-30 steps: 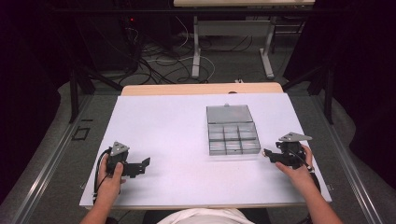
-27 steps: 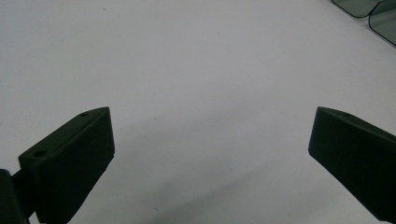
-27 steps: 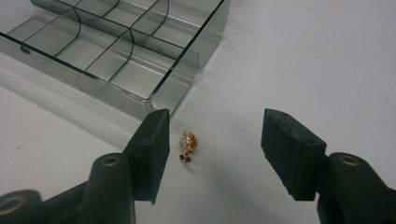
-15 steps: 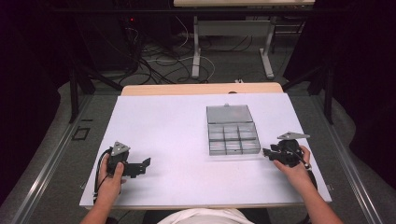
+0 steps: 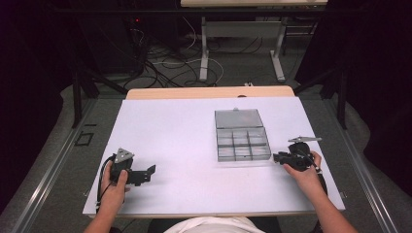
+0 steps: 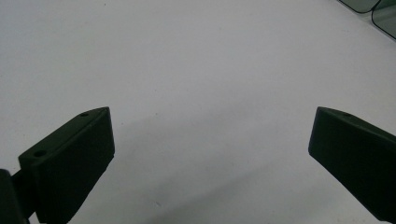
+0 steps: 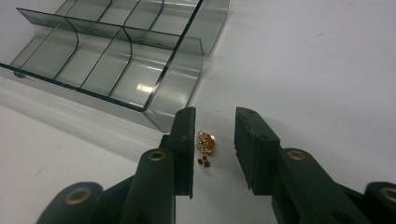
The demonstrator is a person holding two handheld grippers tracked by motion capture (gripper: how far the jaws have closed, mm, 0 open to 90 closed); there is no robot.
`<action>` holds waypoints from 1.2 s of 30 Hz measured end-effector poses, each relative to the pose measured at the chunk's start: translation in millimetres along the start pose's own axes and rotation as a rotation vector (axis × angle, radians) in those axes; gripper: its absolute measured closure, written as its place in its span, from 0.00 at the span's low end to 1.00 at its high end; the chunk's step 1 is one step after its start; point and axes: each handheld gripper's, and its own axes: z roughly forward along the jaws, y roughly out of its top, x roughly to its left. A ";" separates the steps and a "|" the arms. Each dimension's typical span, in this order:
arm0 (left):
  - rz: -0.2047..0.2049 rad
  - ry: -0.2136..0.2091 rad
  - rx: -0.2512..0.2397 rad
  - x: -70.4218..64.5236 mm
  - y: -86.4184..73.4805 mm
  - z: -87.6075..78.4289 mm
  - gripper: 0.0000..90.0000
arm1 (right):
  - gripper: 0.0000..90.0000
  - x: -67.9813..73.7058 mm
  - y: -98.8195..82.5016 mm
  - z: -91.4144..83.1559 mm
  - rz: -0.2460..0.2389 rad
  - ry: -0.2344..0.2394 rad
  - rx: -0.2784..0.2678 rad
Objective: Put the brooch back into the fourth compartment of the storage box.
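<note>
Right hand-held gripper (image 5: 278, 157) has crept a bit toward the box vs the earlier frame, now near its 4 o'clock corner; left hand-held gripper (image 5: 149, 171) basically hasn't budged, parked at the surface's (image 5: 175, 126) 7 o'clock w/ jaws wide apart over bare white.

Right gripper view: jaws part-closed, straddling a tiny gold earring-type thing (image 7: 205, 142) lying on the surface just outside the near corner of the clear divided box (image 5: 242, 141). It's nearly touching the 9 o'clock jaw, w/ a clear gap to the other one. Nothing clamped yet imo.

What could go wrong: the piece is tiny and off-centre, so closing probably shoves it sideways or pops it out before both jaws bite. Those little dark dangly bits under it could snag or get pinched alone. Jaw tips are also close to the box wall, so a nudge fwd might bump the box.

Orientation: sparkly rounded end points to 12 o'clock, dark bits trail to 6, so the long axis runs roughly along the jaws. Hard to tell more, too small.
</note>
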 end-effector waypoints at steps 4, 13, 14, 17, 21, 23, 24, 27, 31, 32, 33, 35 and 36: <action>0.006 0.003 0.003 0.7 -0.6 -1.1 0.01 | 0.79 -0.1 -0.1 1.8 0.022 0.009 0.026; 0.006 0.002 0.005 0.8 -0.7 -1.2 0.01 | 0.83 1.6 -0.6 3.9 0.013 0.013 0.048; 0.009 0.000 0.010 0.9 -0.4 -1.4 0.01 | 0.84 2.2 -0.8 4.1 0.011 0.012 0.050; 0.005 -0.002 0.006 0.2 -0.2 -0.8 0.01 | 0.86 2.6 -1.1 4.8 -0.005 0.012 0.052; 0.003 -0.003 0.006 0.2 -0.1 -0.7 0.01 | 0.88 5.0 -1.2 5.0 -0.009 0.013 0.058; 0.004 -0.003 0.006 0.2 -0.1 -0.8 0.01 | 0.89 5.2 -1.1 5.6 -0.014 0.015 0.053; 0.004 -0.003 0.006 0.2 -0.2 -0.8 0.01 | 0.89 6.0 -1.0 5.7 -0.018 0.012 0.057; 0.005 -0.002 0.007 0.4 -0.2 -0.8 0.01 | 0.89 6.3 -0.8 6.1 -0.021 0.015 0.057; 0.003 -0.003 0.007 0.2 -0.3 -0.7 0.01 | 0.89 6.0 -0.8 6.0 -0.019 0.016 0.058; 0.003 -0.004 0.007 0.2 -0.3 -0.7 0.01 | 0.89 6.2 -0.9 5.9 -0.020 0.016 0.058; 0.003 -0.005 0.007 0.2 -0.3 -0.7 0.01 | 0.89 6.2 -0.9 5.9 -0.020 0.016 0.058; 0.003 -0.005 0.006 0.1 -0.3 -0.5 0.01 | 0.89 6.1 -0.9 5.8 -0.019 0.016 0.058; 0.003 -0.005 0.007 0.1 -0.2 -0.5 0.01 | 0.89 6.1 -0.9 5.8 -0.019 0.016 0.058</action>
